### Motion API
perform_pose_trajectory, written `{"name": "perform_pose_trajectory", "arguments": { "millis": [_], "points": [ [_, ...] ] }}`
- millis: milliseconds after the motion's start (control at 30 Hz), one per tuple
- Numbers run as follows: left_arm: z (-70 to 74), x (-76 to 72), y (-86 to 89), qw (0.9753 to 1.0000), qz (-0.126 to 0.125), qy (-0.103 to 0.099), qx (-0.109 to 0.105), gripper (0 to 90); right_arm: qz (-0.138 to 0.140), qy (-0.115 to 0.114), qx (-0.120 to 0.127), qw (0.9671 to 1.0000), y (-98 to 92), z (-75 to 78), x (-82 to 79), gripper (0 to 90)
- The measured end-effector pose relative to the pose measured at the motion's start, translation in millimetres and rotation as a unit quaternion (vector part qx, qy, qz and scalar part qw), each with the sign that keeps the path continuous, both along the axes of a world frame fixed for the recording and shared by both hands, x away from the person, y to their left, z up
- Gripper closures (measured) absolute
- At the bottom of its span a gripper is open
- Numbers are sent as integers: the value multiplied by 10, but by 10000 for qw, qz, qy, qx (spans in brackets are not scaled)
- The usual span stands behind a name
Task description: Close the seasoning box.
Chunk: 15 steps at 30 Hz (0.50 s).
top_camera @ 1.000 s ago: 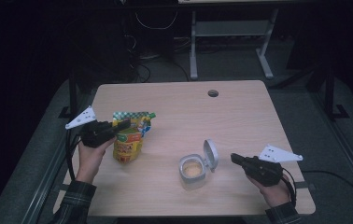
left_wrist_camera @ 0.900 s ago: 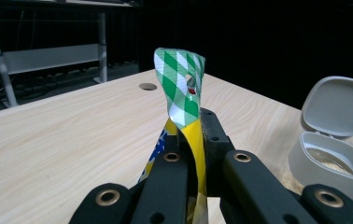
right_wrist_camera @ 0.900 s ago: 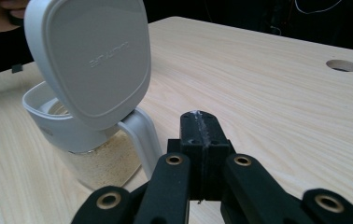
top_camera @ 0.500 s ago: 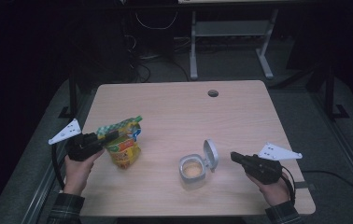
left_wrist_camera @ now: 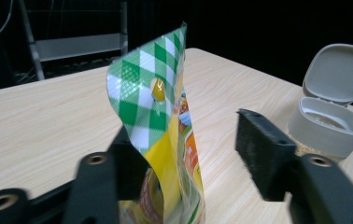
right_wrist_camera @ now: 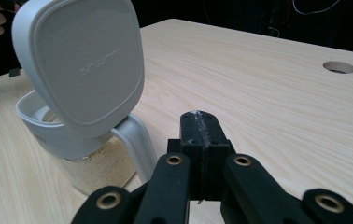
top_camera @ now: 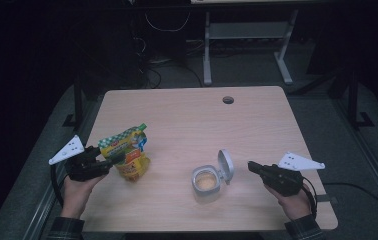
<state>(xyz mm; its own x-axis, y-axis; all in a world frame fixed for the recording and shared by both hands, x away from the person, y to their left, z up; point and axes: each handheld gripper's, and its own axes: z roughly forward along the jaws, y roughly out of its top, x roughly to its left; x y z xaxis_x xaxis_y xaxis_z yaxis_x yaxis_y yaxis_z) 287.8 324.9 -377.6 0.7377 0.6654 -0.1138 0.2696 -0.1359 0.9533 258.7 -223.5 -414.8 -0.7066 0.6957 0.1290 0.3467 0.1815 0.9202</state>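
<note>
Left gripper [top_camera: 108, 161] jaws spread around the upright pouch [left_wrist_camera: 165, 135], not clamped; right gripper [top_camera: 253, 166] shut, empty, waiting beside the open-lidded jar [top_camera: 208, 181].

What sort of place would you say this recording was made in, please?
Probably a lab or workshop set up for recording, not a kitchen: a bare wooden table with a cable hole, loose cables on the dark floor behind, and a metal desk frame beyond.

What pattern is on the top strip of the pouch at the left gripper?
A green-and-white check on the pouch, above a yellow body; clearest in the left gripper view.
</note>
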Motion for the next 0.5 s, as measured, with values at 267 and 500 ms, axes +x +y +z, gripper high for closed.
{"name": "perform_pose_trajectory", "arguments": {
  "millis": [267,500],
  "points": [
    [-43,-139,58,9996,221,-16,170,271,65,14,86,9999,39,35,24,900],
    [-88,-326,69,9991,305,18,293,212,330,-44,225,9992,100,135,66,900]
  ]
}}
